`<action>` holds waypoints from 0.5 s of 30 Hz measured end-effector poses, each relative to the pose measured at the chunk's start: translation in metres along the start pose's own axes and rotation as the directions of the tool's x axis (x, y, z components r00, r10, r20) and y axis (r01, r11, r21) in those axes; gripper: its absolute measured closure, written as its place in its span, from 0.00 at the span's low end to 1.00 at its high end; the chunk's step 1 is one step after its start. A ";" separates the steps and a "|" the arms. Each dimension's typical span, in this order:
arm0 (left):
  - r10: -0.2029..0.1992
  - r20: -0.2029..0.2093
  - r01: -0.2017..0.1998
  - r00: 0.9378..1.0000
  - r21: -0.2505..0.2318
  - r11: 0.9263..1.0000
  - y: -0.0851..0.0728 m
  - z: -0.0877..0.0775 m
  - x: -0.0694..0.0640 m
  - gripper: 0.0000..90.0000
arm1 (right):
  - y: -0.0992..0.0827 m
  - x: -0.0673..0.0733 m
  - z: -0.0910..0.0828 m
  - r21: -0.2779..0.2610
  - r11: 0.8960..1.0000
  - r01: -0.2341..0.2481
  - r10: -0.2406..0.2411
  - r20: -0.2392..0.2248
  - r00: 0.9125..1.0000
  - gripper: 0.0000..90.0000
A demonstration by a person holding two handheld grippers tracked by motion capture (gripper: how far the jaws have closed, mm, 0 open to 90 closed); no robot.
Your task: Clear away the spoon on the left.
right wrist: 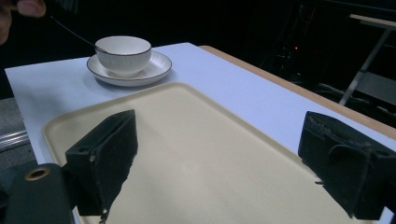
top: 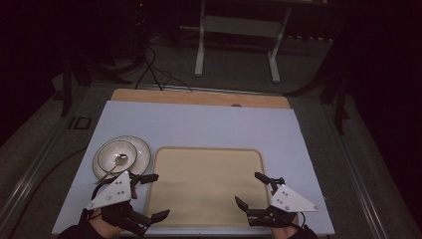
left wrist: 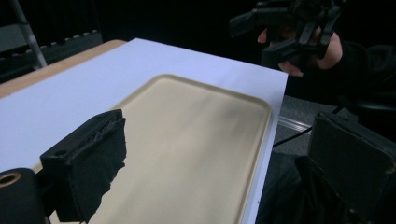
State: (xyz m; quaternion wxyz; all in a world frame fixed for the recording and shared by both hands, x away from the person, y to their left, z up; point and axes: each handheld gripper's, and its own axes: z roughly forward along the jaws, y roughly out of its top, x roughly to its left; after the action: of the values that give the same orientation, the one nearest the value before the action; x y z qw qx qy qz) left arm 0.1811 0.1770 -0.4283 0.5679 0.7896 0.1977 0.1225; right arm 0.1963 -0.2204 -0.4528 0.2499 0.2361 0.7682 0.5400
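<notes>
Hand-held grippers, left (top: pixel 152 196) and right (top: pixel 250 188), jaws wide apart, low over tray (top: pixel 199 164).

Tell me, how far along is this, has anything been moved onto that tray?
Nothing looks done so far. The beige tray is bare, and the bowl sits on its saucer beside the tray with a spoon in it. Both the left gripper and the right gripper hang open above the tray's near corners, holding nothing. Any picking up or placing appears still ahead.
</notes>
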 end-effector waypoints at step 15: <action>-0.012 -0.125 0.011 0.992 -0.016 1.000 0.026 -0.022 0.013 0.07 | 0.001 0.002 0.000 0.002 1.000 0.008 -0.008 -0.005 1.000 0.13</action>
State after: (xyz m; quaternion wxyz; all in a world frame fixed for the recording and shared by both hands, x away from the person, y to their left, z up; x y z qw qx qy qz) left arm 0.1883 0.1943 -0.3969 0.5609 0.7750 0.2366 0.1700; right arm 0.1951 -0.2186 -0.4526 0.2499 0.2316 0.7704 0.5389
